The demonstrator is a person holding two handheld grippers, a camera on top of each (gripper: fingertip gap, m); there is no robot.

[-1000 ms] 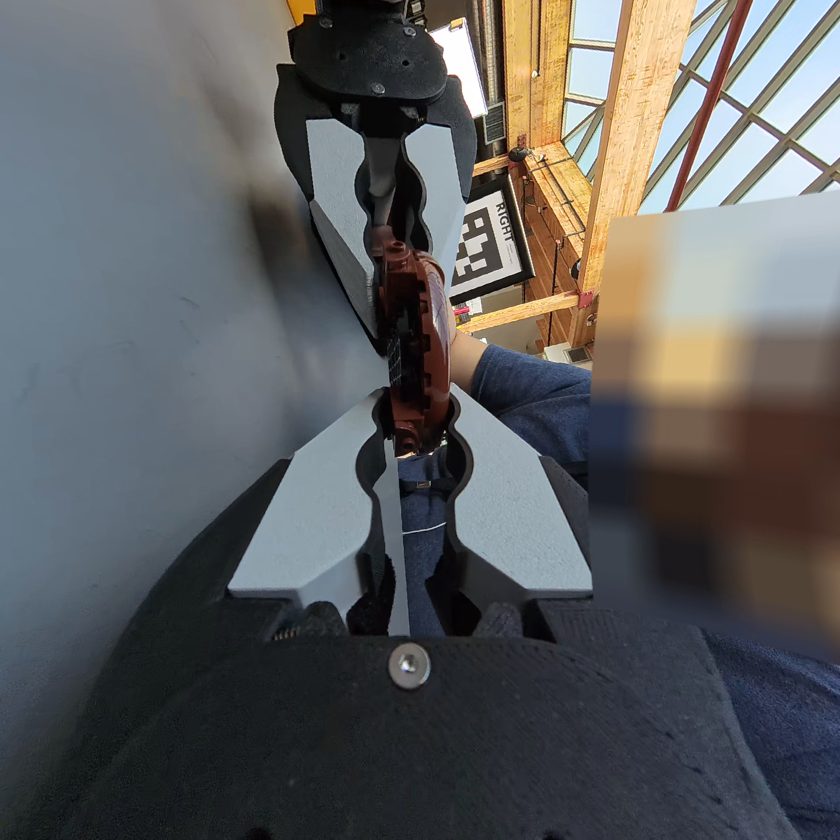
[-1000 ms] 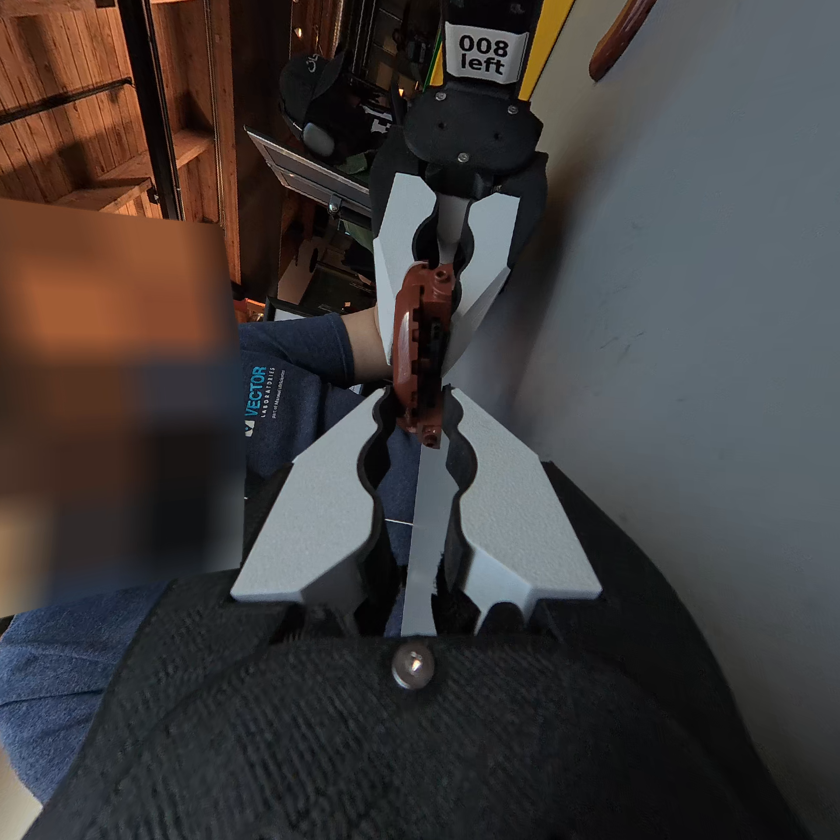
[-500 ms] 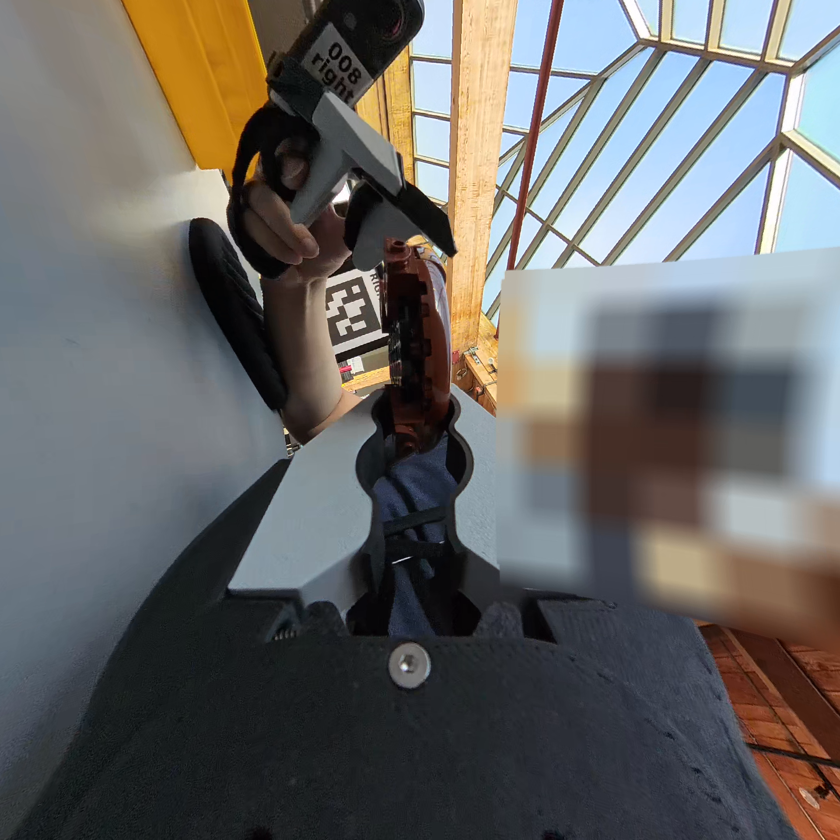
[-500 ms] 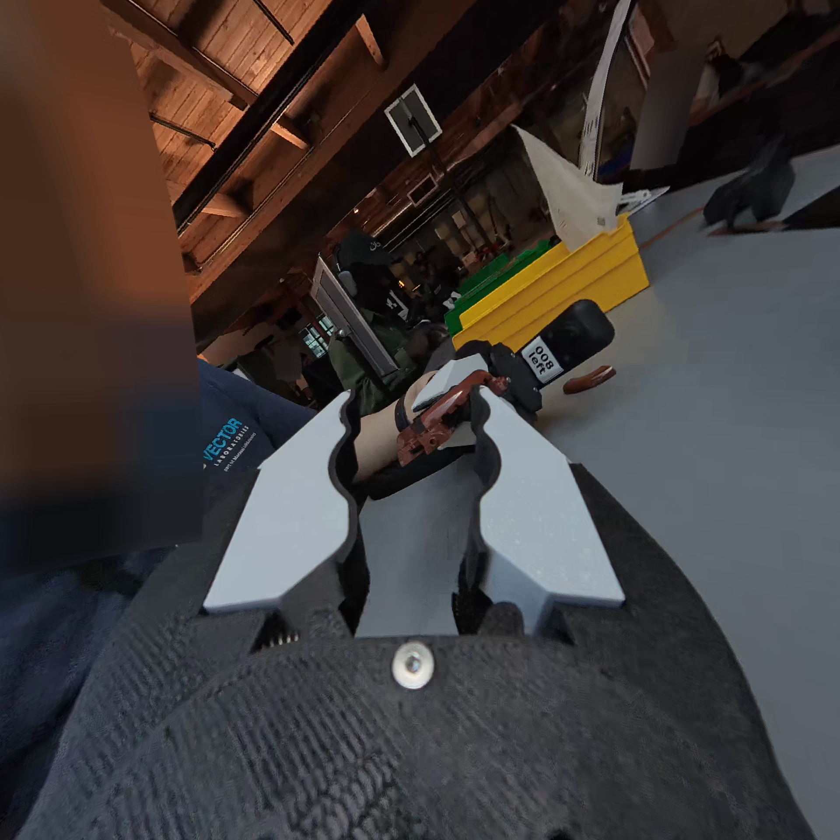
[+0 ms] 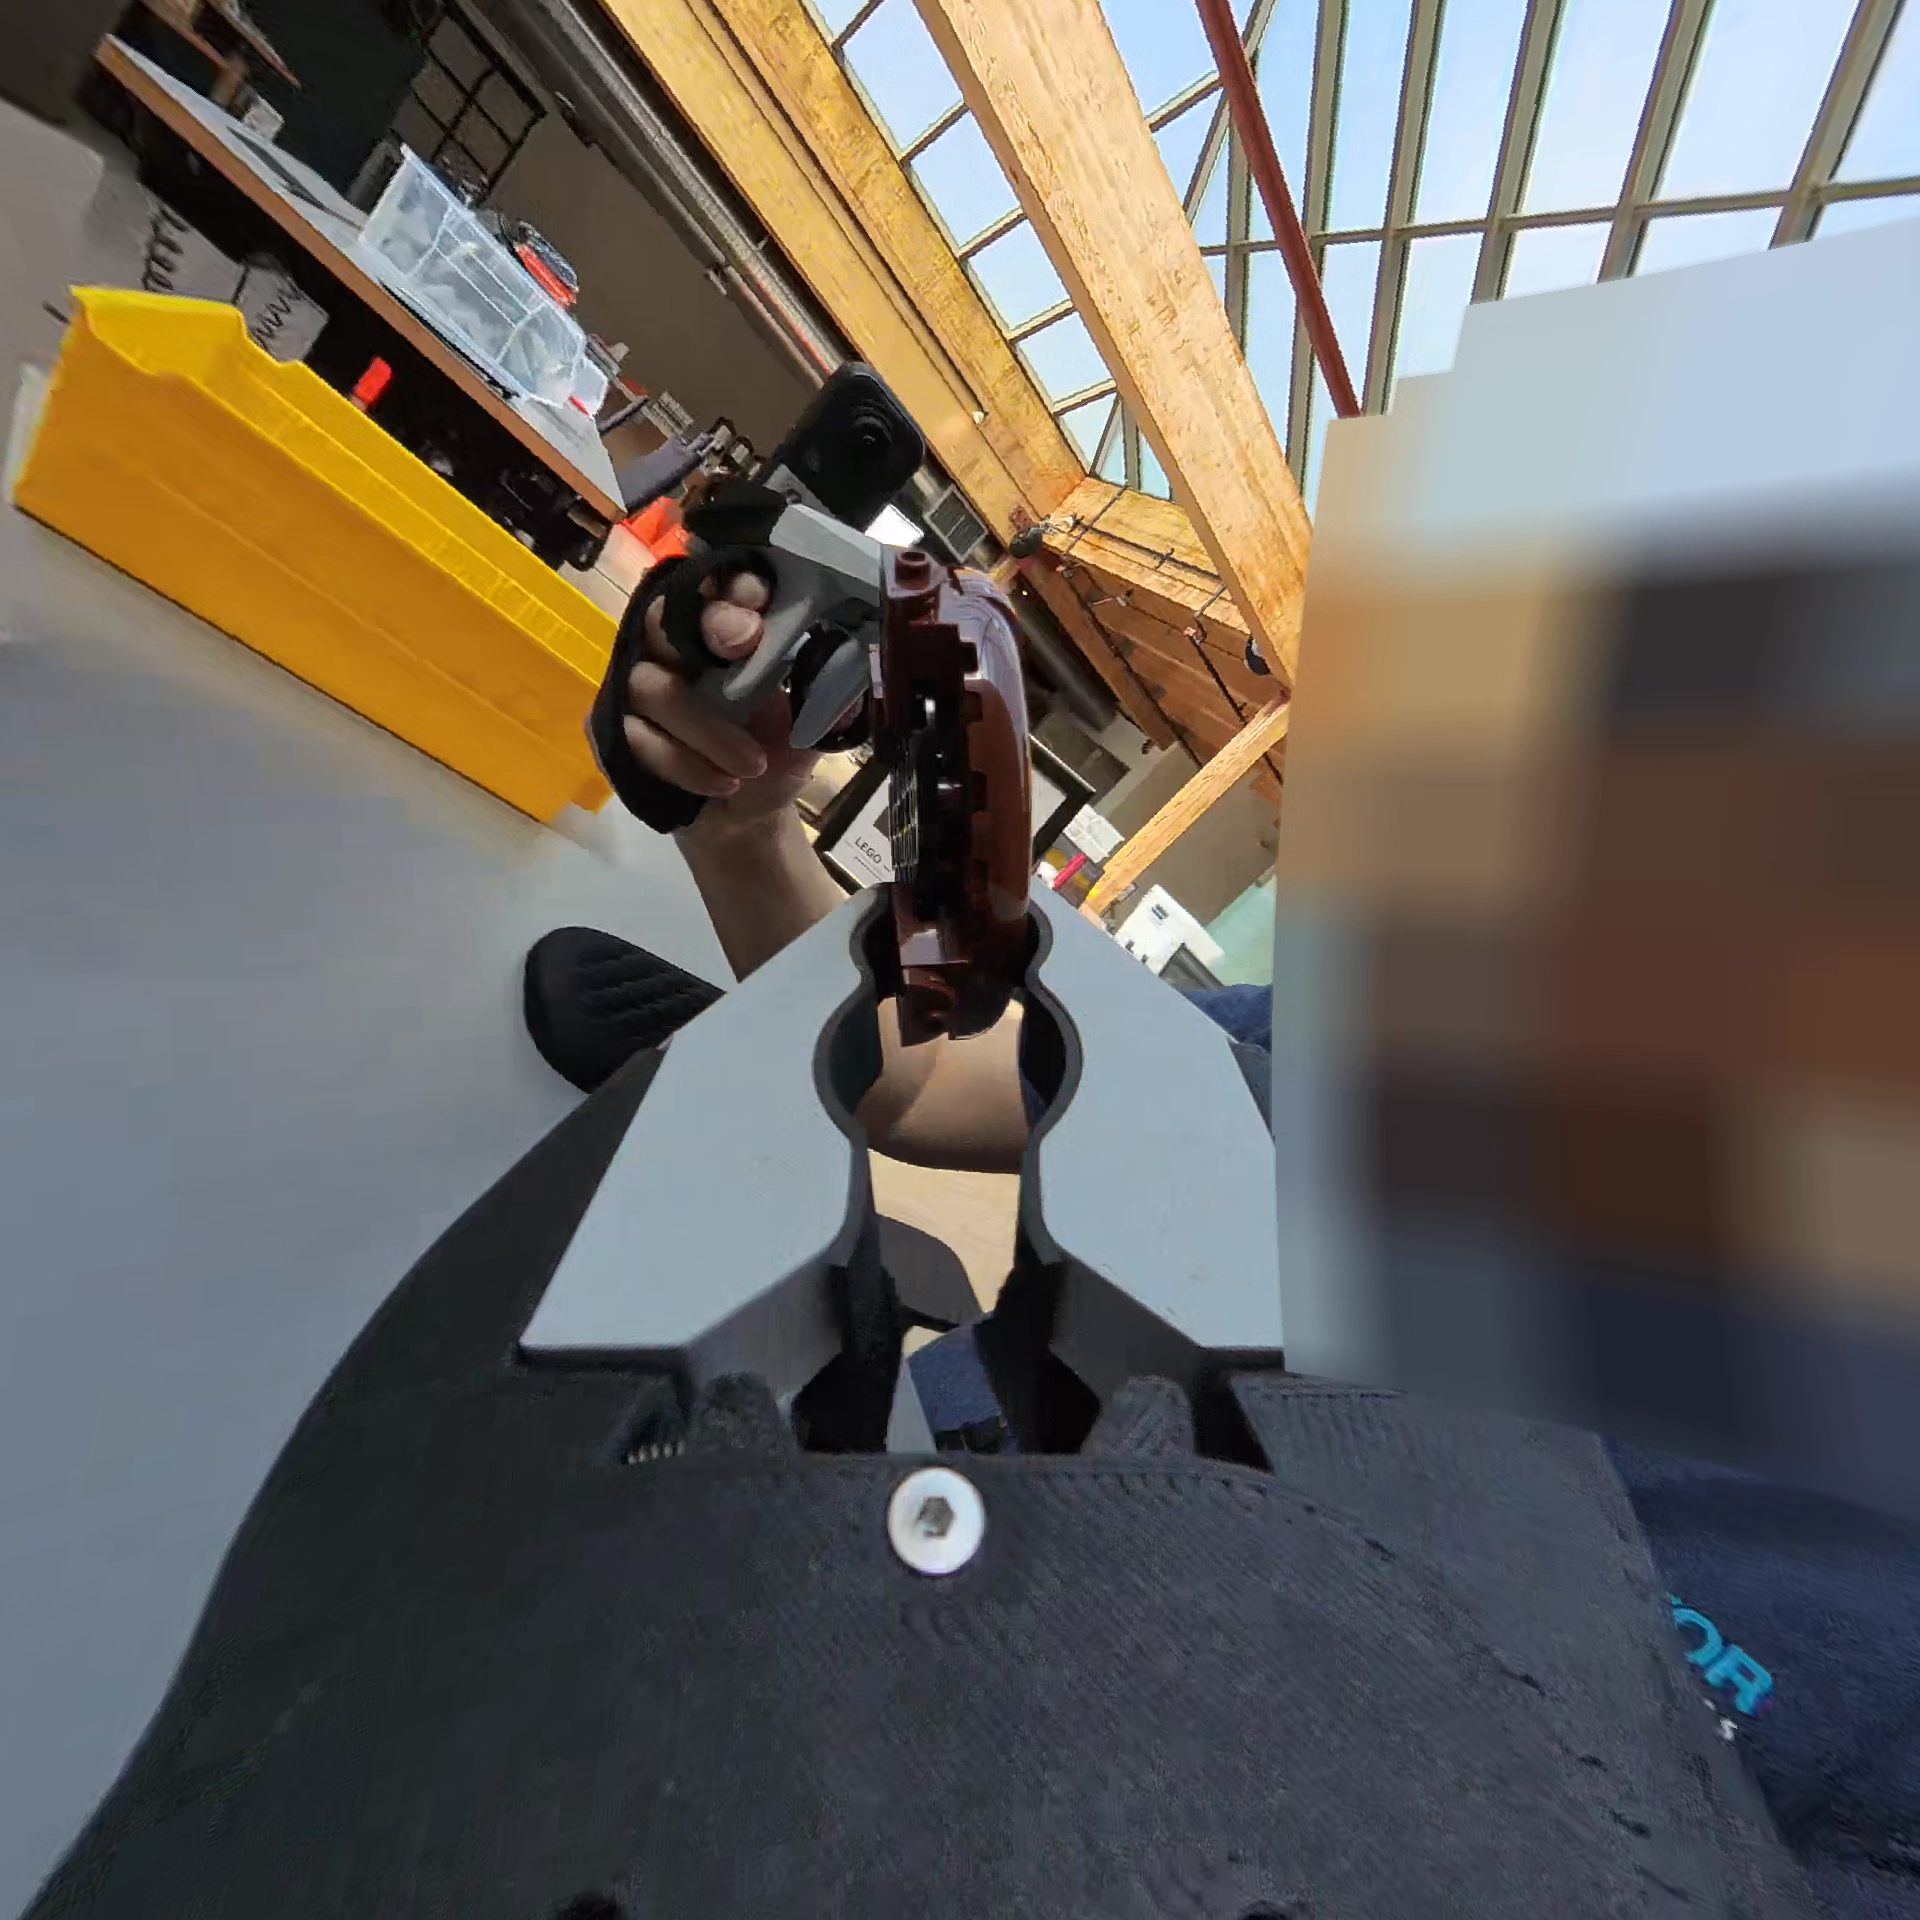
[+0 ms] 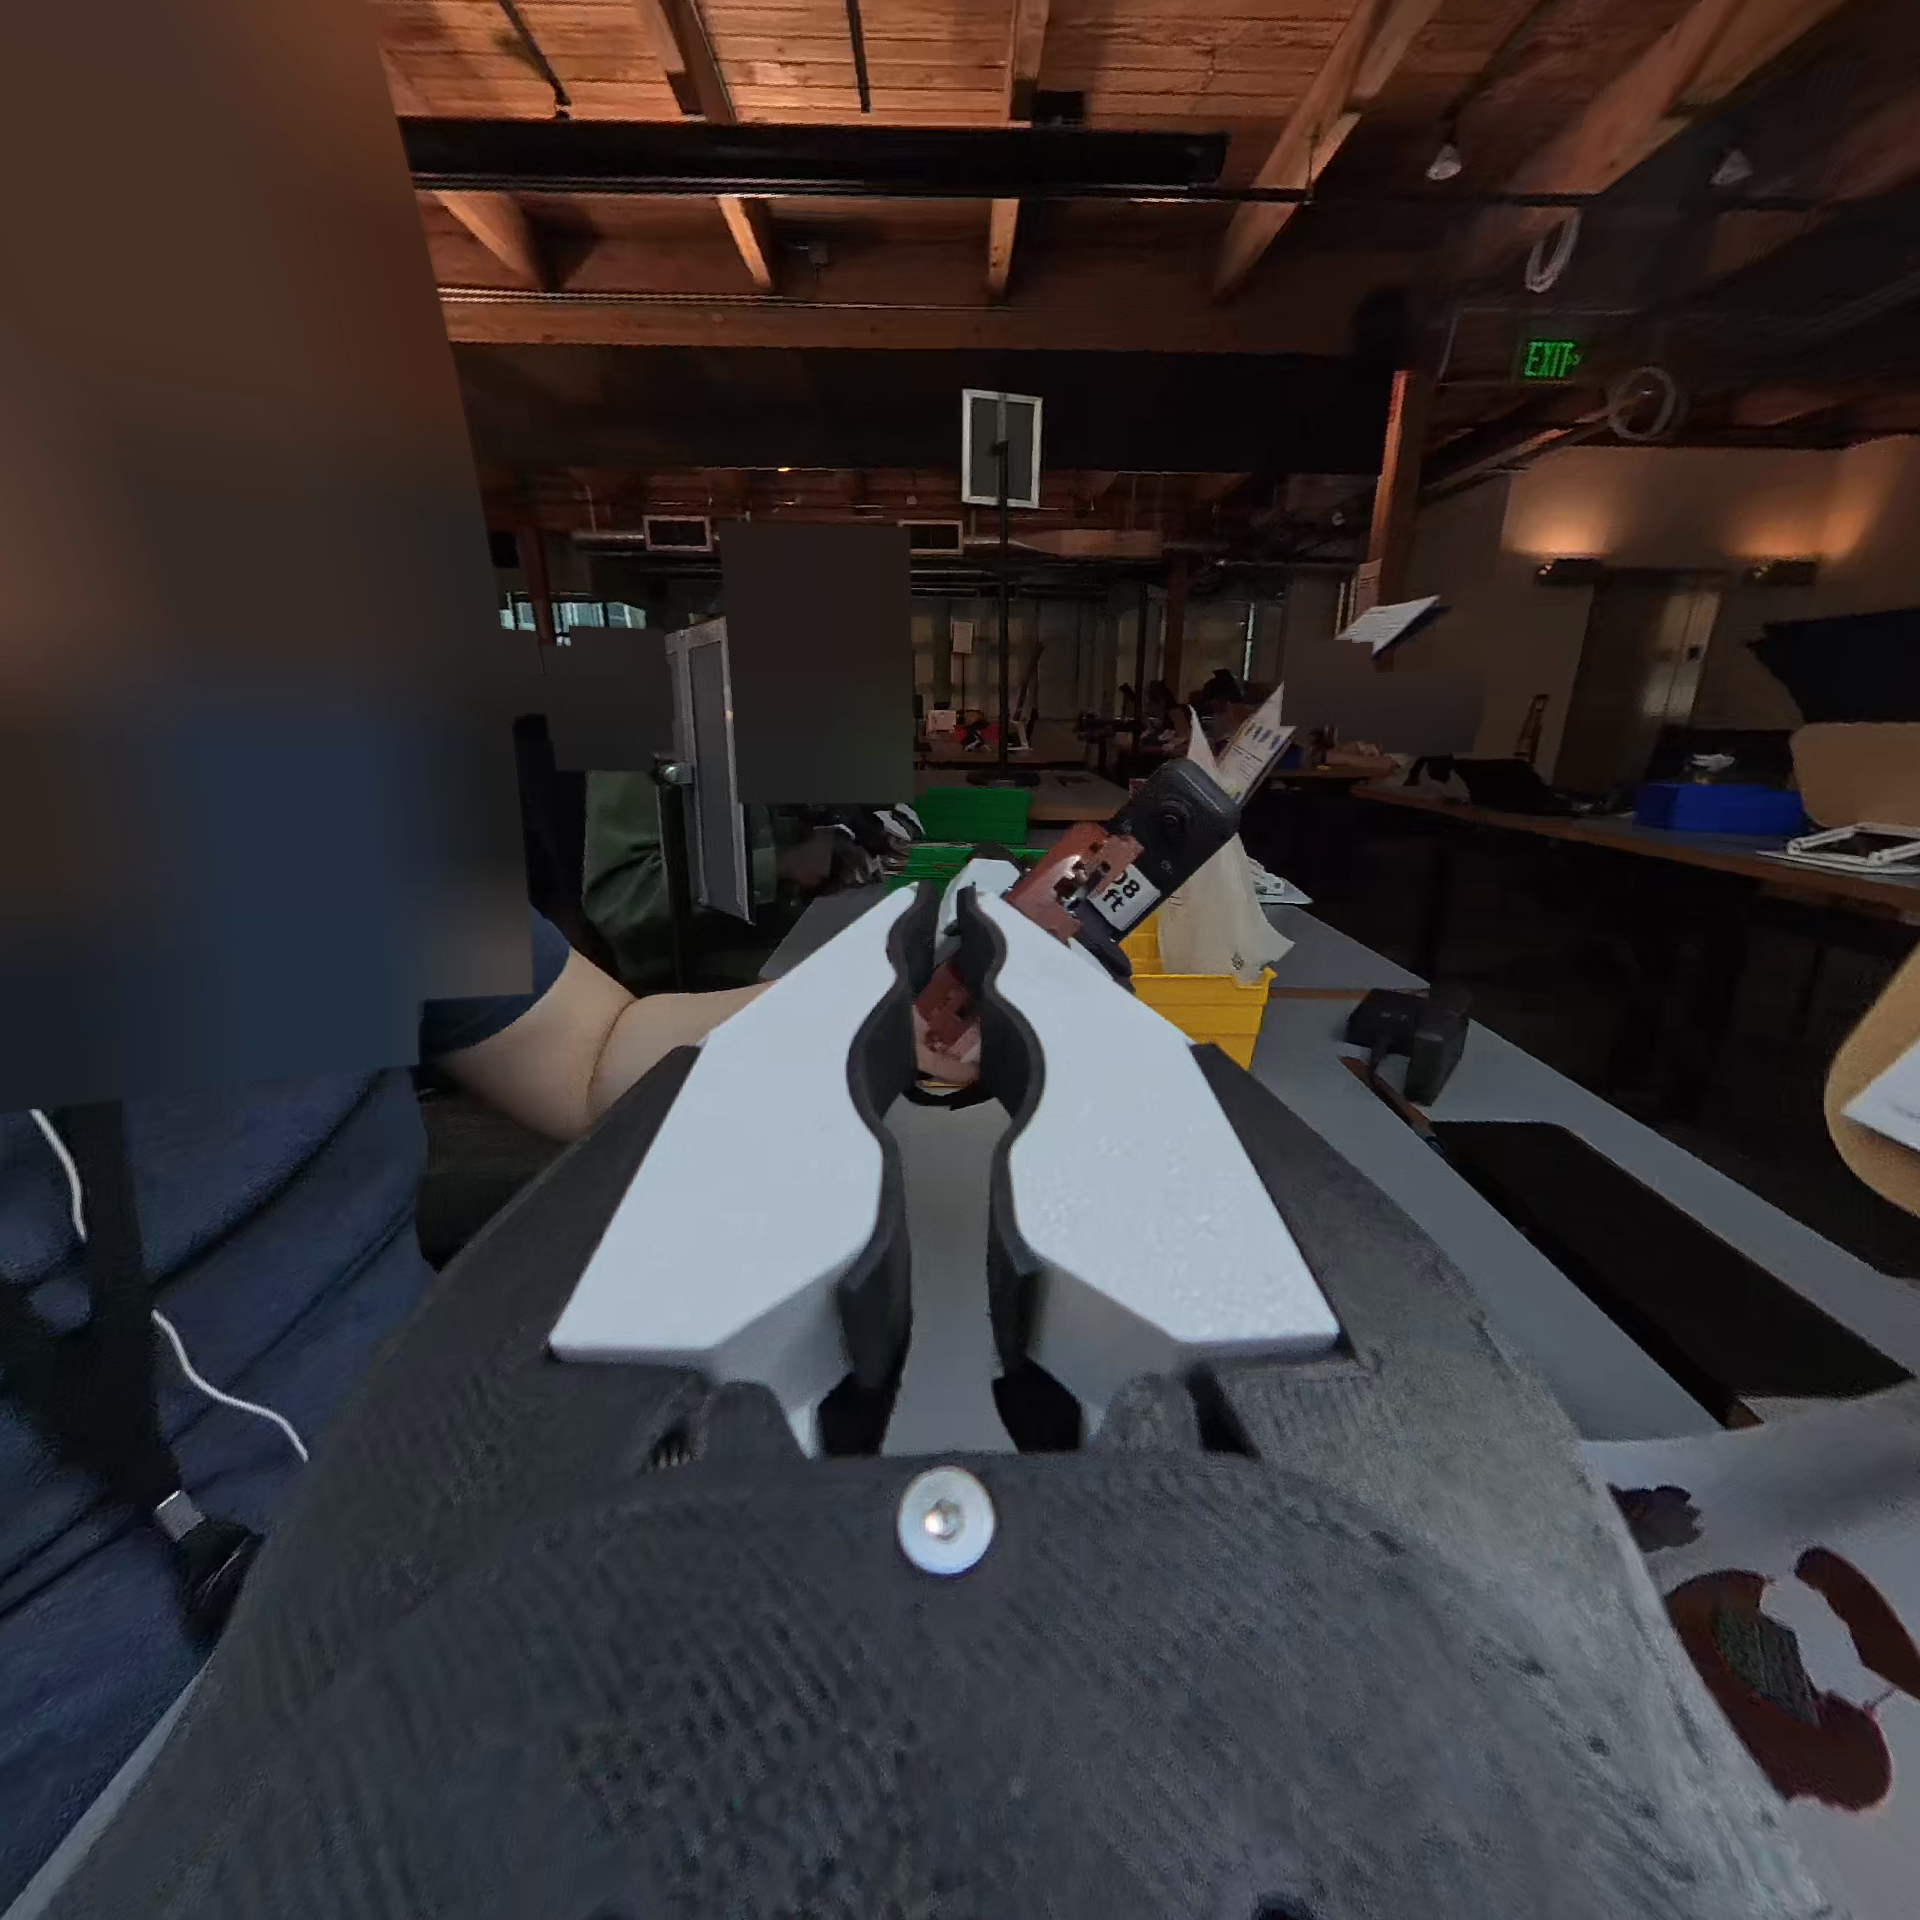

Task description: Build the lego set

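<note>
A brown lego assembly (image 5: 951, 748) stands upright in my left gripper (image 5: 951, 920), which is shut on its lower end above the grey table (image 5: 260, 935). My right gripper (image 5: 836, 634) is held by a hand just to the left of the assembly's top end, apart from it. In the right wrist view my right gripper (image 6: 948, 902) has its jaws almost closed with nothing between them. The brown assembly (image 6: 1065, 868) shows just beyond its tips, partly hidden by the right finger.
A yellow bin (image 5: 312, 540) stands at the back of the table; it also shows in the right wrist view (image 6: 1195, 997) with paper in it. Loose brown pieces (image 6: 1766, 1683) lie on a white sheet at the lower right. A black mat (image 6: 1642, 1226) lies to the right.
My right gripper let go of the brown assembly, drew back and closed its jaws. My left gripper kept its hold. Both views swung from facing the table to looking across the room.
</note>
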